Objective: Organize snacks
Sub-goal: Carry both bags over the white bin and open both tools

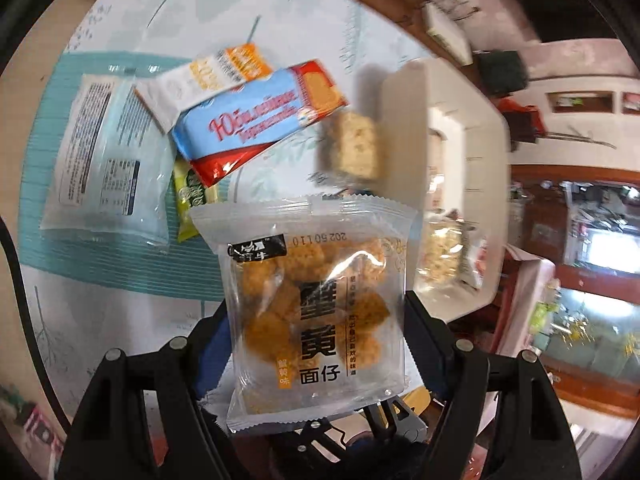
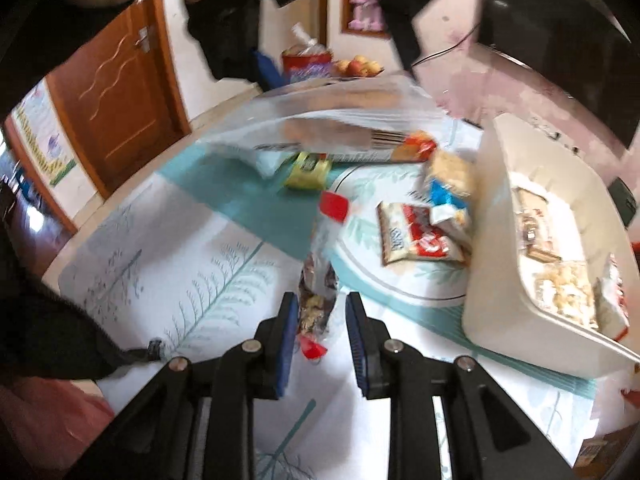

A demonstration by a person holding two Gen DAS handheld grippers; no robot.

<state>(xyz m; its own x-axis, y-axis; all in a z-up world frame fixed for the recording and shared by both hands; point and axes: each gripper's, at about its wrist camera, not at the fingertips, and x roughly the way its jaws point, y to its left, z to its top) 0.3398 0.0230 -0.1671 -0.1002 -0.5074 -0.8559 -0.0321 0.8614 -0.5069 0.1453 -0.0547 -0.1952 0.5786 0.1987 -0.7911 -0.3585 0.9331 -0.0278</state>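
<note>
My left gripper (image 1: 316, 320) is shut on a clear packet of golden crispy snacks (image 1: 316, 300) and holds it above the table. Beyond it lie a blue and red biscuit pack (image 1: 260, 116), a white and orange packet (image 1: 208, 80), a pale clear bag (image 1: 100, 160) and a green packet (image 1: 192, 196). A rice-crisp bar (image 1: 354, 146) lies beside the white bin (image 1: 460, 160). In the right wrist view, my right gripper (image 2: 322, 320) has a narrow dark snack packet with red ends (image 2: 316, 296) between its jaws; a gap shows at the right pad. The white bin (image 2: 492, 260) holds several snacks.
A red and white packet (image 2: 416, 236) and a blue and white packet (image 2: 448, 188) lie beside the bin. The left gripper and its clear packet (image 2: 320, 120) hang over the far table. A teal mat (image 2: 240, 200) covers the tablecloth. Fruit (image 2: 360, 67) sits at the back.
</note>
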